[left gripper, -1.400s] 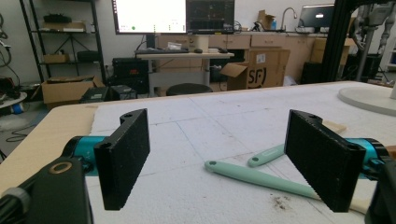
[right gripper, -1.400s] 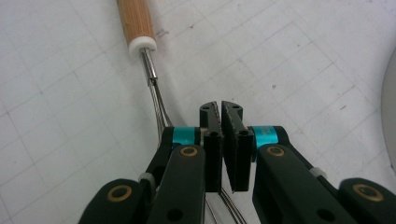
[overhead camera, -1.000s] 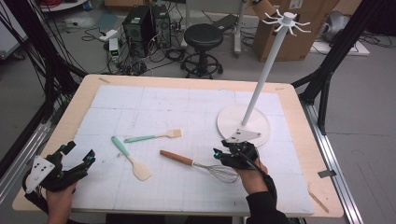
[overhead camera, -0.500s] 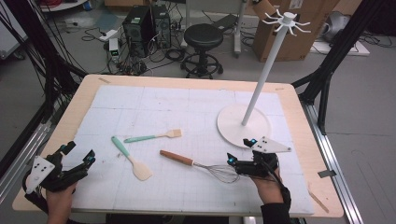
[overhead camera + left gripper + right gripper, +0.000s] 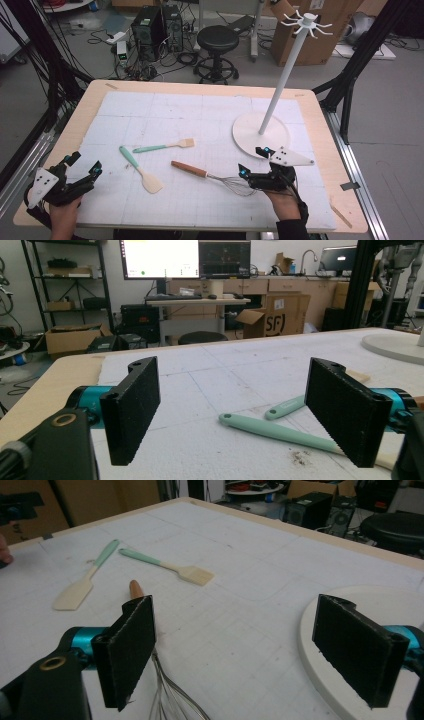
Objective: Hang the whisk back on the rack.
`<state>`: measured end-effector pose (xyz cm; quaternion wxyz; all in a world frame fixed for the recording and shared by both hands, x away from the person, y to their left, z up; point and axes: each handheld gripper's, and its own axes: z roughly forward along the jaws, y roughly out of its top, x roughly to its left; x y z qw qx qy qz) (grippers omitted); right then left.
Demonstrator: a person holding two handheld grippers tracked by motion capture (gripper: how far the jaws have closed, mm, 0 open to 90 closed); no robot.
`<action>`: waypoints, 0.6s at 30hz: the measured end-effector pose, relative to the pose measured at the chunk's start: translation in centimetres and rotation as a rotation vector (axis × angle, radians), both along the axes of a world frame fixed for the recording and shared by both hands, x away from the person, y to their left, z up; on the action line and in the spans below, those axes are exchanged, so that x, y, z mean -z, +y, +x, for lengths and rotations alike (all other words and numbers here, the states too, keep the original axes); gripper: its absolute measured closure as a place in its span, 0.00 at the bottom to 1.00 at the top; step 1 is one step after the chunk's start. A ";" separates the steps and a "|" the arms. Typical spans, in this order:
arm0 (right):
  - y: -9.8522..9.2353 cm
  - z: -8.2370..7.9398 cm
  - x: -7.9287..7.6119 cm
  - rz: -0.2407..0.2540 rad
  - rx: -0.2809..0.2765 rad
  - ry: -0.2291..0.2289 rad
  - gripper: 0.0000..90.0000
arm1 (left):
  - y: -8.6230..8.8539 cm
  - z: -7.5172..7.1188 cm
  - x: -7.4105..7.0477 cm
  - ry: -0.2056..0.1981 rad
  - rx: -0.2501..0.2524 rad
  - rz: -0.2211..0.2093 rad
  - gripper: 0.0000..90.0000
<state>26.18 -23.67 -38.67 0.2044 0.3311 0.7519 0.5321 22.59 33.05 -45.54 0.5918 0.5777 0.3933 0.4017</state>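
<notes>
While its jaws have just been opening, the right hand-held gripper stands wide and empty — the wooden-handled wire whisk lies just beside it, near the round white stand base; the left hand-held gripper also gapes wide.

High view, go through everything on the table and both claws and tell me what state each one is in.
Whisk: lying flat, wire end beside the right claw, not held.
Spatula: lying flat, untouched.
Brush: lying flat, untouched.
Hanging stand: upright, hooks bare.
Right claw: open, jaws have just been opening, nothing between them.
Left claw: open, holding nothing.
</notes>
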 end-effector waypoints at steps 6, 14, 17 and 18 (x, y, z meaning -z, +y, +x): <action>1.6 0.6 -0.1 -0.007 -0.049 0.011 0.18 | -0.1 -0.1 0.0 -0.010 -0.006 0.002 0.25; 5.8 2.4 -1.5 -0.121 -0.177 0.052 0.18 | -0.1 0.0 0.0 0.002 -0.007 0.004 0.25; 7.8 3.1 -1.7 -0.178 -0.237 0.072 0.18 | -0.1 0.1 0.0 0.010 -0.008 0.004 0.26; 8.4 3.3 -1.6 -0.205 -0.251 0.078 0.18 | -0.1 0.1 0.0 0.011 -0.009 0.004 0.26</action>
